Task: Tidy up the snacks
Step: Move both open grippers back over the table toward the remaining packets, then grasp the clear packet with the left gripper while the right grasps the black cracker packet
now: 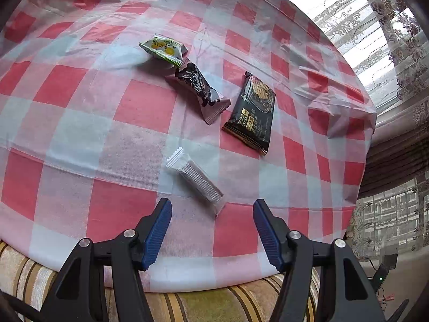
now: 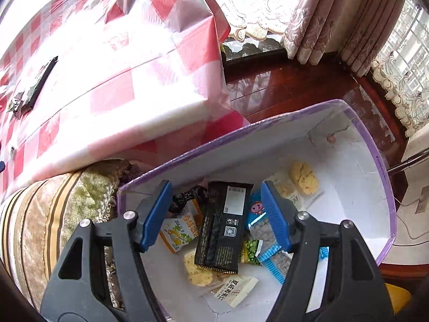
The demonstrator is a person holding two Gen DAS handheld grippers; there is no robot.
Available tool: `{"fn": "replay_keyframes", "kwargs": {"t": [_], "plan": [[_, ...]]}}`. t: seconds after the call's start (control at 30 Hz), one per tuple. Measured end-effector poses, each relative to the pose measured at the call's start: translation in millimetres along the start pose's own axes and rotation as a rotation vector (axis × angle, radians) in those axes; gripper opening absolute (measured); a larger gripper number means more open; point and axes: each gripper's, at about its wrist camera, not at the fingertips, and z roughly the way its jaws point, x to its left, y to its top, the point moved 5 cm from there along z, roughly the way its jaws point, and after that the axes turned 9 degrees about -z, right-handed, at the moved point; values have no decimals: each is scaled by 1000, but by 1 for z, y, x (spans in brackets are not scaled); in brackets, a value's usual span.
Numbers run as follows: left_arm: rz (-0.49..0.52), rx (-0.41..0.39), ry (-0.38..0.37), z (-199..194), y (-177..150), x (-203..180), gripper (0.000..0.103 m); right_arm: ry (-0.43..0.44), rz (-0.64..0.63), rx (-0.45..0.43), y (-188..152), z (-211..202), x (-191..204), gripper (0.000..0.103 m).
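Left hand-held gripper point(image 1: 213, 206): jaws apart, nothing between the blue pads; poised above the near edge of the worktop, pointing down at the snacks.
Right hand-held gripper point(image 2: 216, 187): jaws apart, empty; suspended over the open box, clear of the contents.
Worktop point(image 1: 80, 123): covered with a red-and-white checked cloth; cloth edge hanging over a striped cushion point(image 1: 203, 306).
White packet point(image 1: 194, 178): flat on the cloth, closest to the left hand-held gripper, just ahead of the pads.
Black packet point(image 1: 252, 112): flat on the cloth, beyond the white packet and to the right; gold edging at both ends.
Dark twist-wrapped snack point(image 1: 199, 91): between the black packet and the green packet, one end touching the green packet.
Green packet point(image 1: 163, 49): farthest of the four, yellow fruit print on the wrapper.
Box point(image 2: 268, 131): white inside, purple rim, open top; beside the cushion and below the hanging cloth, on a dark wooden floor point(image 2: 281, 83).
Box contents: long black packet point(image 2: 222, 225) on top, label side up, directly under the right hand-held gripper; yellow biscuit packs, blue packets and a fruit-print packet around and beneath.
Background: patterned curtains point(image 2: 335, 18) and lace drapes at the window.
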Motion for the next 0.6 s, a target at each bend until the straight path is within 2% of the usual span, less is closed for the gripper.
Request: {"fn": "replay_keyframes", "kwargs": {"t": [0.1,0.33,0.4,0.47,0.6], "plan": [[29,19,46,14,6,-3,60,-7,-7,2,5,0,0,72],[185,-18,161,26,10,-24,57,-29,1,-33,22,-5,11,72],[239,-33,208,29,10,-28,50,-25,3,-60,35,-8,21,72],[282,-50,247,30,10,-30,34,-16,-7,-91,50,-12,34,75],[312,-67,256,30,12,-30,18,26,-62,-153,86,-19,77,77]]}}
